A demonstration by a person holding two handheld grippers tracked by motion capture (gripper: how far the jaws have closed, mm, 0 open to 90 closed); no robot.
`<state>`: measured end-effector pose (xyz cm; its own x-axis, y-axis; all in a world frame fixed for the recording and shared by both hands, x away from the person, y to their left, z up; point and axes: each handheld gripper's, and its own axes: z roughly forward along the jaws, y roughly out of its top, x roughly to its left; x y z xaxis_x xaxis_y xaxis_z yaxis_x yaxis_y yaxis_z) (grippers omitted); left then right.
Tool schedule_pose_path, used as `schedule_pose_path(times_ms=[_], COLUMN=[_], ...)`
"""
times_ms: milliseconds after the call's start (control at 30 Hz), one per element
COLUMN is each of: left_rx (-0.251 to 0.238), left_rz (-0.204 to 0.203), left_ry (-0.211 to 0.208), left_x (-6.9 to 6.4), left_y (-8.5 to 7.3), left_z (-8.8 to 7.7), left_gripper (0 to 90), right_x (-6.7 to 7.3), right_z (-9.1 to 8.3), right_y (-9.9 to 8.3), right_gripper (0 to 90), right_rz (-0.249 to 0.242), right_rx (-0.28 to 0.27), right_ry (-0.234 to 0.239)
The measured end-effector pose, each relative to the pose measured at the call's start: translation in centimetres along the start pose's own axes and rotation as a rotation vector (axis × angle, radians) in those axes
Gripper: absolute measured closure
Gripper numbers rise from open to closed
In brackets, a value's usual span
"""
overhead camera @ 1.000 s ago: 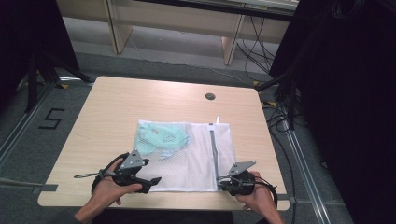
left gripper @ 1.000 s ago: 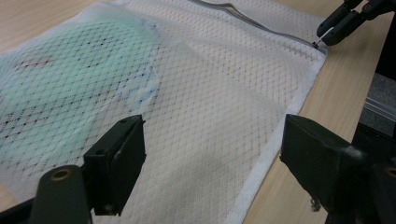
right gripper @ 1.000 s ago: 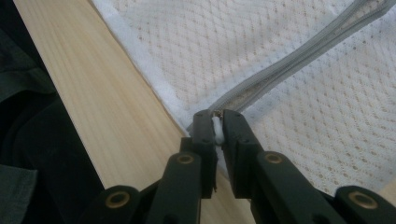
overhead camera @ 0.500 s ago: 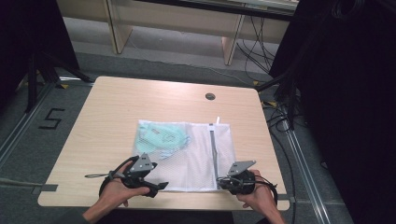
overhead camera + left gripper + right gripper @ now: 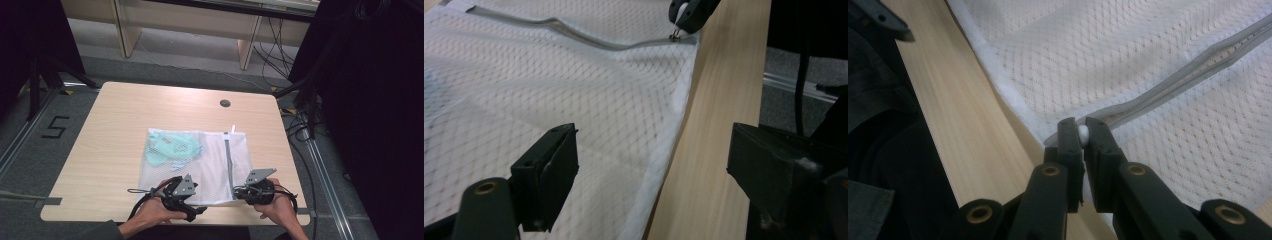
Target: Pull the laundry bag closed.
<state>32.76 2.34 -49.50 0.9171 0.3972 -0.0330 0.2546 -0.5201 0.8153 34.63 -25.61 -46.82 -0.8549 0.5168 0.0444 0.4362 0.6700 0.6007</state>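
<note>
where white mesh bag (image 5: 210, 160) lies flat, right gripper (image 5: 1083, 134) pinching zip pull (image 5: 1082, 132)

I see a light wooden table (image 5: 110, 145) with a round cable hole (image 5: 225, 103) near its far edge. A white mesh laundry bag (image 5: 210, 160) lies flat on it toward my near side (its grey zipper (image 5: 228, 160) runs front to back), reaching almost to the near edge.

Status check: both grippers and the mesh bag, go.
Right gripper shut on zipper pull. Left gripper open over the mesh bag edge. Nothing in the way.
</note>
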Motion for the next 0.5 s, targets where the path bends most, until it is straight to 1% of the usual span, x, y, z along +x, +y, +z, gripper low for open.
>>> schedule_pose_path(times_ms=[33,67,100,133,200,233,267,300,333,367,400,433,467,500], left_rx=[-0.015,-0.015,-0.015,-0.027,-0.027,-0.026,-0.032,-0.032,-0.022,-0.023,-0.023,-0.028,-0.028,-0.025], left_rz=[-0.025,-0.01,-0.004,-0.017,-0.005,0.001,0.001,0.001,0.023,0.036,0.036,0.044,0.04,0.04], left_ry=[-0.006,-0.01,-0.012,-0.019,-0.02,-0.021,-0.021,-0.021,-0.016,-0.027,-0.027,-0.027,-0.026,-0.027], left_x=[-0.2,-0.2,-0.2,-0.4,-0.5,-0.6,-0.9,-0.9,-1.0,-1.4,-1.4,-1.5,-1.6,-1.6], left_y=[0.1,0.1,0.2,0.2,0.4,0.5,0.6,0.6,0.7,0.9,0.9,1.0,1.0,1.1], left_z=[0.3,0.5,0.7,0.9,1.3,1.4,1.6,1.6,1.7,2.1,2.1,2.4,2.5,2.6], left_gripper=[20.6,21.0,21.2,21.7,24.0,24.0,26.7,28.5,29.3,29.5,29.6,29.8,29.8,30.8], right_x=[0.0,-0.1,-0.1,0.1,-0.2,-0.2,-0.3,-0.1,0.0,-0.1,-0.2,-0.3,-0.3,-0.3], right_z=[0.0,0.0,-0.2,0.1,-0.2,-0.2,-0.2,0.0,-0.1,-0.1,-0.3,-0.3,-0.3,-0.1], right_y=[0.0,0.1,0.2,0.1,0.4,0.4,0.5,0.4,0.5,0.5,0.6,0.6,0.6,0.6], right_gripper=[86.5,86.5,86.5,86.5,86.5,86.5,86.5,86.4,86.5,86.5,86.5,86.5,86.5,86.5], right_rz=[0.0,-0.004,-0.009,0.013,-0.008,-0.008,-0.019,-0.005,0.011,0.011,-0.005,-0.007,-0.007,-0.008], right_rx=[0.0,-0.001,0.012,-0.017,0.012,0.012,0.005,-0.023,-0.008,-0.012,0.006,0.003,0.003,-0.026], right_ry=[0.0,0.0,0.005,0.002,0.005,0.005,0.002,0.0,0.005,0.011,0.015,0.009,0.009,0.001])
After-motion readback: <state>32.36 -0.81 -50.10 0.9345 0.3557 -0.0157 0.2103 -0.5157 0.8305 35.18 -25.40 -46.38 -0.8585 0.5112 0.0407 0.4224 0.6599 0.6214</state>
